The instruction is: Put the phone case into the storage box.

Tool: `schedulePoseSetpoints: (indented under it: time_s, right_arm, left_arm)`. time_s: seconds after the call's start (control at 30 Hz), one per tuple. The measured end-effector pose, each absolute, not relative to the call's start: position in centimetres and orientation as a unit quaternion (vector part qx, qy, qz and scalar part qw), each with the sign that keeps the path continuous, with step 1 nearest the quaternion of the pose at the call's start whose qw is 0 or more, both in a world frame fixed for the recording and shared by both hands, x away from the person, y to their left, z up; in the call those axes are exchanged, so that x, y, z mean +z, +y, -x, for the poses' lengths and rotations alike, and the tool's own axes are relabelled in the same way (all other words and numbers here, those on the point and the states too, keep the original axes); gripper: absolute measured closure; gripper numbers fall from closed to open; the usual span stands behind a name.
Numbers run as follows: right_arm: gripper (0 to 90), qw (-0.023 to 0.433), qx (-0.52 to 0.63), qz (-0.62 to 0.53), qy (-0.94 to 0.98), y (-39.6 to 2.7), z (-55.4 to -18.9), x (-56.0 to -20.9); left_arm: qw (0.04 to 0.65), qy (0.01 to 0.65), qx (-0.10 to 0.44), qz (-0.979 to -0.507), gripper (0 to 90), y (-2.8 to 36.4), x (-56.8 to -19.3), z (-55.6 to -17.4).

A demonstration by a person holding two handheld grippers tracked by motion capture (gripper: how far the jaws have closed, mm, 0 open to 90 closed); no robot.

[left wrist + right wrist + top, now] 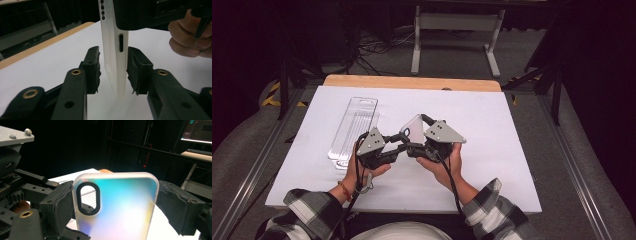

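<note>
A translucent white phone case (120, 207) with an iridescent back and an oval camera cut-out stands upright above the white table top. My right gripper (116, 205) is shut on it, one pad pressed on each long edge. In the left gripper view the phone case (116, 60) is seen edge-on between the jaws of my left gripper (113, 65). One pad (136, 68) sits right against it; the other pad (93, 67) stands a sliver away, so this gripper is open. From above, both grippers meet at the phone case (412, 126) in the table's middle.
A long clear plastic package (354, 129) lies flat on the white table top (492, 125), left of the grippers. A wooden strip (412, 82) runs along the far edge. The hand (187, 42) holding the right gripper is close on the right.
</note>
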State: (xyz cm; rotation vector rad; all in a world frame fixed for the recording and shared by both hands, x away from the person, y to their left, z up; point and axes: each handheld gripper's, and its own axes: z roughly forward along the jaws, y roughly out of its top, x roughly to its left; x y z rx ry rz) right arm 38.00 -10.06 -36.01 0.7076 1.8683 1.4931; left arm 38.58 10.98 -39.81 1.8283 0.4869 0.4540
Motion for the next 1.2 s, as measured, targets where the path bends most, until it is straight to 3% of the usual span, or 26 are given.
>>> schedulePoseSetpoints:
  time_s: [0.27, 0.7, 1.2]
  right_arm:
    - [17.3, 0.332, 0.566, -0.270, 0.704, -9.8, -37.7, -36.2]
    - [17.3, 0.340, 0.569, -0.286, 0.692, -9.3, -37.2, -36.6]
    - [17.2, 0.332, 0.564, -0.297, 0.696, -9.0, -37.3, -36.9]
  left_arm:
    - [0.560, 0.211, 0.203, -0.775, 70.9, 11.2, -39.6, -38.6]
    - [0.561, 0.220, 0.230, -0.764, 70.2, 11.1, -39.5, -38.2]
    - [0.559, 0.207, 0.234, -0.768, 79.8, 11.1, -39.5, -38.0]
